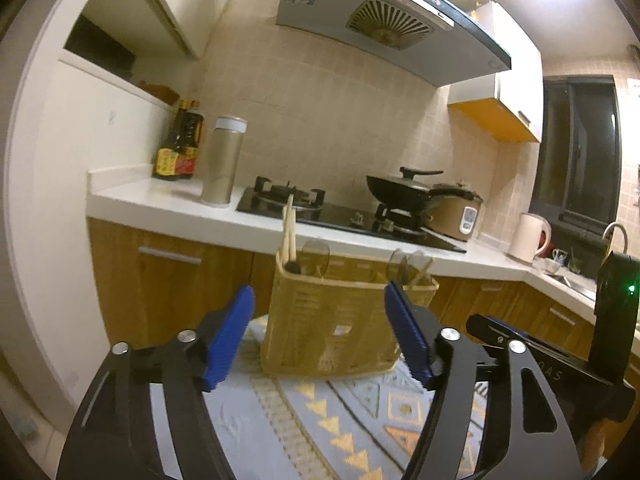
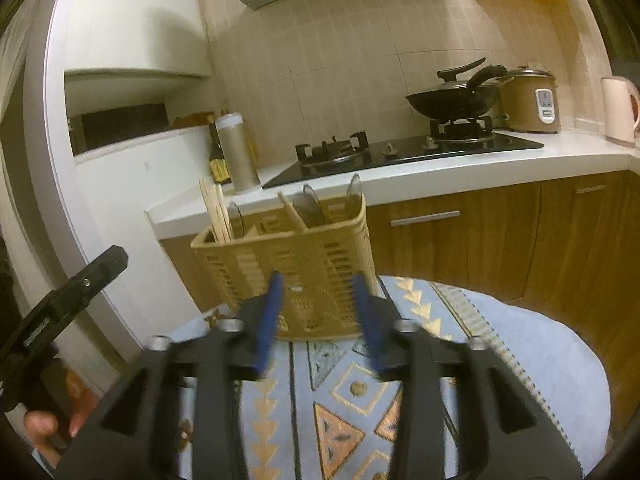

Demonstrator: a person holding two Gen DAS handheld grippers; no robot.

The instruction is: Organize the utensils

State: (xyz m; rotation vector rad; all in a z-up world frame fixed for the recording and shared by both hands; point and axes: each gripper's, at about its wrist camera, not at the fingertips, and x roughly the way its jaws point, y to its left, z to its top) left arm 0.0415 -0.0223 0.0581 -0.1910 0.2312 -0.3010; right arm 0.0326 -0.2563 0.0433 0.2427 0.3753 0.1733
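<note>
Both claws released, empty. Left claw [image 1: 320,336] and right claw [image 2: 318,320] face utensil basket [image 1: 328,320]. Advise: brace basket before shifting chopsticks [image 1: 289,232].

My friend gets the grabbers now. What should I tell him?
Left gripper: jaws open, empty, aimed at the holder.
Right gripper: jaws open, empty, close to the holder's front.
The woven utensil holder stands on the patterned cloth. Chopsticks are in one end section, spoons in the others.
Done: every utensil in view is in the holder.
Left: none seen lying loose; check outside these views.
</note>
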